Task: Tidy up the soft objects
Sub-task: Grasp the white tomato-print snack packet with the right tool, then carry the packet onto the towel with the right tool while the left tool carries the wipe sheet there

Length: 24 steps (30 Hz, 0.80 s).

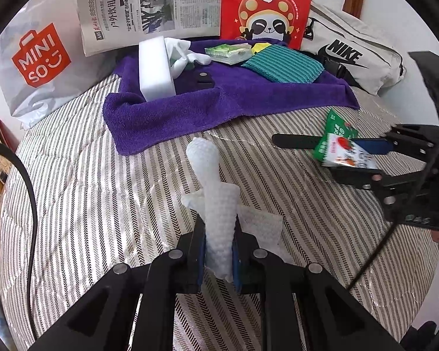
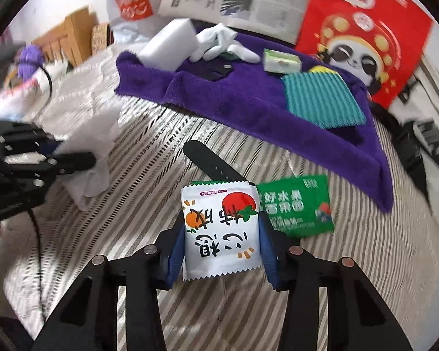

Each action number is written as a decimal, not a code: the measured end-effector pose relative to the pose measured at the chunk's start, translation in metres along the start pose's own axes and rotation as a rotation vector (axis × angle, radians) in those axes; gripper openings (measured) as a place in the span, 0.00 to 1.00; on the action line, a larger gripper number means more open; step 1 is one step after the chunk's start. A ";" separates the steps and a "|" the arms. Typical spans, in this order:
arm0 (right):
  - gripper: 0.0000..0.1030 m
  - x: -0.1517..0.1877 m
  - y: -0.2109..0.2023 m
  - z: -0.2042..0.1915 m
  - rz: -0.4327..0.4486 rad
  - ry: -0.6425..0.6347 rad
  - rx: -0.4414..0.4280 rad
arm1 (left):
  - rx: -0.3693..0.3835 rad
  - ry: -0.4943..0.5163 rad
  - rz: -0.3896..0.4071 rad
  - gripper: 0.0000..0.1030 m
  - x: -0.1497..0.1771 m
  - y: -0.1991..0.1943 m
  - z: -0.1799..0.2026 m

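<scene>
Item 1, left gripper (image 1: 218, 251): jaws drawn almost together and clamped on a white foam net sleeve (image 1: 212, 193). I read the sleeve's long axis as running straight out from the jaws toward the purple towel (image 1: 243, 99), its far tip hanging just short of the towel's near edge. Item 2, right gripper (image 2: 221, 244): jaws partly closed and pressing both sides of a white snack packet (image 2: 221, 234), printed face up toward the camera. A green packet (image 2: 297, 207) lies flat on the striped bed (image 2: 131, 204) just right of the held one, untouched. Item 3, destination as I judge it: the towel ahead of both grippers, already bearing a white sponge block (image 1: 155, 68), white gloves (image 1: 184, 55), a tissue pack (image 1: 229, 54) and a teal striped cloth (image 1: 281, 64). Both grippers hang near the towel's front edge; I cannot tell which is nearer.
</scene>
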State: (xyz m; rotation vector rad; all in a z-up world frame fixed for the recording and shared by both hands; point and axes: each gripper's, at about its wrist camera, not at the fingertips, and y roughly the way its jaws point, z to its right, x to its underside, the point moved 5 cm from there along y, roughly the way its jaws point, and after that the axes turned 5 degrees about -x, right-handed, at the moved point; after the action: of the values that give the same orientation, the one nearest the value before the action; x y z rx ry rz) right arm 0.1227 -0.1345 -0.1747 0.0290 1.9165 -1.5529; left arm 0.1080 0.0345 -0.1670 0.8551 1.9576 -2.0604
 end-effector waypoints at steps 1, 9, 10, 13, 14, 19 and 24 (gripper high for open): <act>0.44 0.003 -0.005 0.004 0.009 0.037 -0.024 | 0.000 -0.002 0.000 0.14 0.000 0.000 0.001; 0.44 0.009 -0.029 0.027 0.061 0.161 -0.069 | 0.016 -0.022 -0.011 0.14 0.001 -0.001 -0.002; 0.44 0.010 -0.030 0.029 0.059 0.166 -0.070 | 0.022 -0.026 -0.015 0.14 0.002 -0.001 -0.003; 0.44 0.012 -0.030 0.029 0.059 0.173 -0.086 | 0.028 -0.038 -0.022 0.14 0.003 -0.002 -0.003; 0.44 0.014 -0.030 0.027 0.054 0.171 -0.098 | 0.027 -0.037 -0.025 0.14 0.004 -0.002 -0.002; 0.44 0.027 -0.030 0.021 0.033 0.154 -0.107 | 0.030 -0.041 -0.034 0.14 0.006 -0.004 0.001; 0.44 0.044 -0.030 0.021 0.009 0.181 -0.148 | 0.053 -0.060 -0.036 0.14 0.009 -0.006 0.002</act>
State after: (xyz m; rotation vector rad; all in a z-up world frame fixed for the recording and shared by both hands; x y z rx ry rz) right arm 0.0857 -0.1780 -0.1724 0.1173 2.1648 -1.4400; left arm 0.0965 0.0360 -0.1663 0.7643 1.9092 -2.1417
